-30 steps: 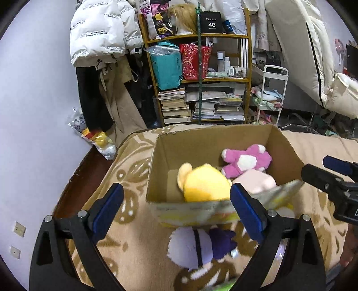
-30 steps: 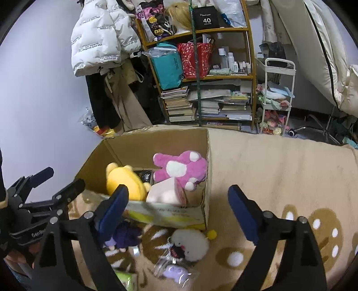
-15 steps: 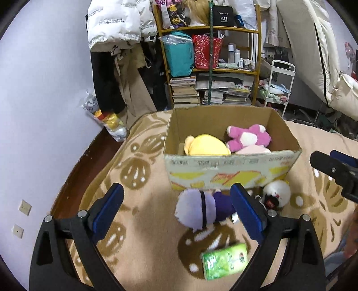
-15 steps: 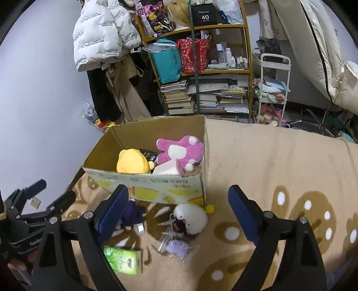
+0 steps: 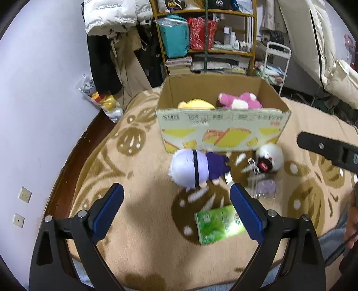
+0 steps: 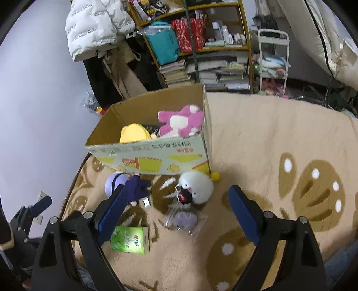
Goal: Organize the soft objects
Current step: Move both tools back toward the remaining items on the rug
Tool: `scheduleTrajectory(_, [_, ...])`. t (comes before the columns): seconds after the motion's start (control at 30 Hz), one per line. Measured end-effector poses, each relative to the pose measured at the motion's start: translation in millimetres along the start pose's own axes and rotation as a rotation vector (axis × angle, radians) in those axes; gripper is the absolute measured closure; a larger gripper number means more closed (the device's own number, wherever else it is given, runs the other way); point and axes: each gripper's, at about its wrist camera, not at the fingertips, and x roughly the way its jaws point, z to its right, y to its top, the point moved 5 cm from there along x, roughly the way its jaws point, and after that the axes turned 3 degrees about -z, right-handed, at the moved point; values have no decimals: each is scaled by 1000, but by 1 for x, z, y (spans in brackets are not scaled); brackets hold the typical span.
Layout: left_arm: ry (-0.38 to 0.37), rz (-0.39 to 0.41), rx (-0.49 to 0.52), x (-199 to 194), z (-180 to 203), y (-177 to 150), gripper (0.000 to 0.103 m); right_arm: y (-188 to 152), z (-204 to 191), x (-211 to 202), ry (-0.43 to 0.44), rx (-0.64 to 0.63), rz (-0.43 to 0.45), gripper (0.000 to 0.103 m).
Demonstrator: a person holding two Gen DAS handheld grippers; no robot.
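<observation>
Two plush toys (image 5: 239, 101) half-hidden behind box wall (image 5: 221, 129)

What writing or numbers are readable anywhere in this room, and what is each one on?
"40": white number on a black box on the top shelf.
Cardboard box: a printed row of characters along its front, too blurred to read.
Green packet on the blanket: a small red and white logo, too small to read.
White puffer jacket: bands of repeated lettering, too small to read.

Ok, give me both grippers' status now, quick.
Left gripper: open, holding nothing, above the blanket.
Right gripper: open, holding nothing, above the blanket.
</observation>
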Motion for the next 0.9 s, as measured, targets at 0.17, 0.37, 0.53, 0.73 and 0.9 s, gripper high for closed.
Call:
scheduleTrajectory(0.17, [-5,-36,12,4,5,-13,8,-10,0,10,2,10,-48,8])
scheduleTrajectory(0.37, [-20,-73,-11,14,6,-18,8,-14,-4,15,-5,-6,-68,8])
scheduleTrajectory(0.53, [8,-60,-4,20,6,-17,8,-18,-8,25,-19,-22,-102,8])
scheduleTrajectory(0.73, [-3,-72,-22,29,6,-14,8,-18,-8,36,-36,-27,-127,8])
scheduleTrajectory(0.9, [-23,-100,-6,40,15,-19,8,-21,-6,46,-40,-23,-165,8])
